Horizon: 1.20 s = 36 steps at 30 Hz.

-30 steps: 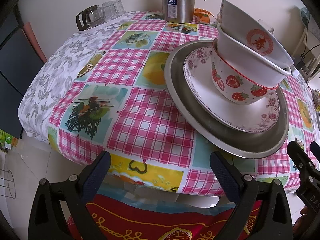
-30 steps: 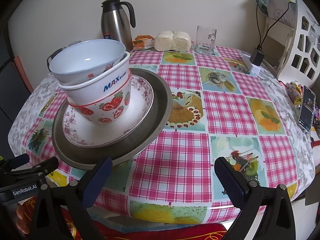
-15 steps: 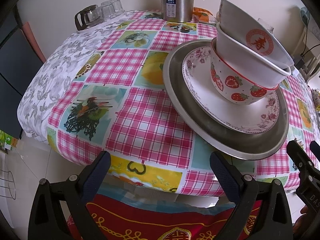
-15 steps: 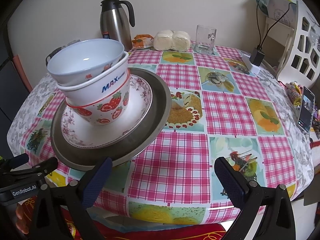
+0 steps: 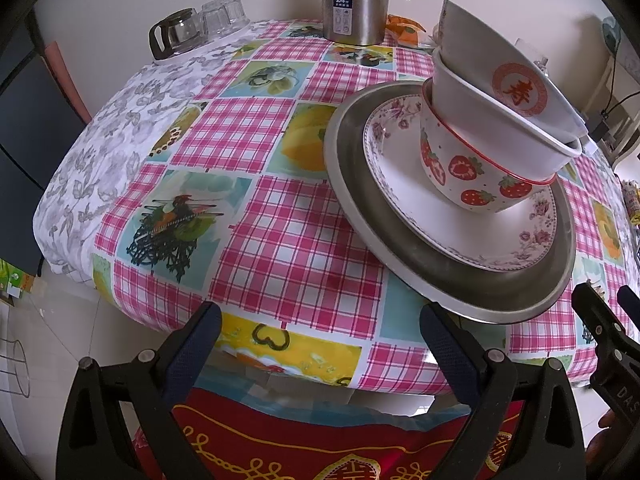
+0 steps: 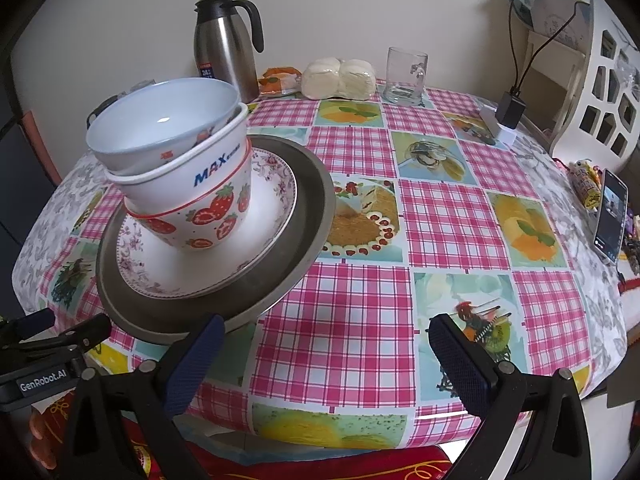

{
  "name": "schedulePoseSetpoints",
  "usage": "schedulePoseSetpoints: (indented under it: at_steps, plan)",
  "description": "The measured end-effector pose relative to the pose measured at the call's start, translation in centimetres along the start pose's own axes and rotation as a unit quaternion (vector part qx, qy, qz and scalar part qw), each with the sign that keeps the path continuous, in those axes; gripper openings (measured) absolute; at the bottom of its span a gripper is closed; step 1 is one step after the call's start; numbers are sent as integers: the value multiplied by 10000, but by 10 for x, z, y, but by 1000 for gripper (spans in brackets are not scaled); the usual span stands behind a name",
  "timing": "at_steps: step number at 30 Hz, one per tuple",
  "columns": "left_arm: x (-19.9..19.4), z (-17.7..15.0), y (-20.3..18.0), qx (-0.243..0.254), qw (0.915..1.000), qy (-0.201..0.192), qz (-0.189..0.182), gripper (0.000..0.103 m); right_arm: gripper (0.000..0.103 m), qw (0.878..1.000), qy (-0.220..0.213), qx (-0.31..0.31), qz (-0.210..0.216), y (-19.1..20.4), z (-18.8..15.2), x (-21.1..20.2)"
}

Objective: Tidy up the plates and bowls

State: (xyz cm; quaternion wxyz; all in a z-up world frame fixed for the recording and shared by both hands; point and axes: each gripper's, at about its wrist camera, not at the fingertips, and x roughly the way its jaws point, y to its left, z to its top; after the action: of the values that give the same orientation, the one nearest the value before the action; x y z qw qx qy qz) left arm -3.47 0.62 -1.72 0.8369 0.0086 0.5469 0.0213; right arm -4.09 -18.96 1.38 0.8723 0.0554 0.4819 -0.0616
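Note:
A grey metal plate (image 5: 400,248) (image 6: 304,208) lies on the checked table. On it sits a white floral plate (image 5: 440,220) (image 6: 264,224). On that stand three nested bowls: a strawberry bowl (image 5: 464,172) (image 6: 208,220), a white bowl (image 5: 500,120) (image 6: 180,176) marked MAX, and a tilted top bowl (image 5: 480,60) (image 6: 160,124). My left gripper (image 5: 320,340) is open and empty at the table's near edge, left of the stack. My right gripper (image 6: 324,344) is open and empty at the near edge, right of the stack.
A steel thermos jug (image 5: 356,0) (image 6: 226,44) stands at the back. A glass pot and upturned glasses (image 5: 200,24) sit back left. A glass mug (image 6: 404,76), wrapped buns (image 6: 340,80), a charger (image 6: 508,112) and a phone (image 6: 608,212) lie to the right.
Both views have drifted slightly; the stack sits a little further left in the right wrist view. Both grippers stay open and nothing on the table has moved.

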Motion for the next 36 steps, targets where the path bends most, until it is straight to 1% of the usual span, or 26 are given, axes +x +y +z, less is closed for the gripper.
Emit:
schedulePoseSetpoints:
  at_steps: [36]
  plan:
    - [1, 4, 3, -87, 10000, 26, 7, 99, 103, 10000, 24, -12, -6, 0, 1, 2]
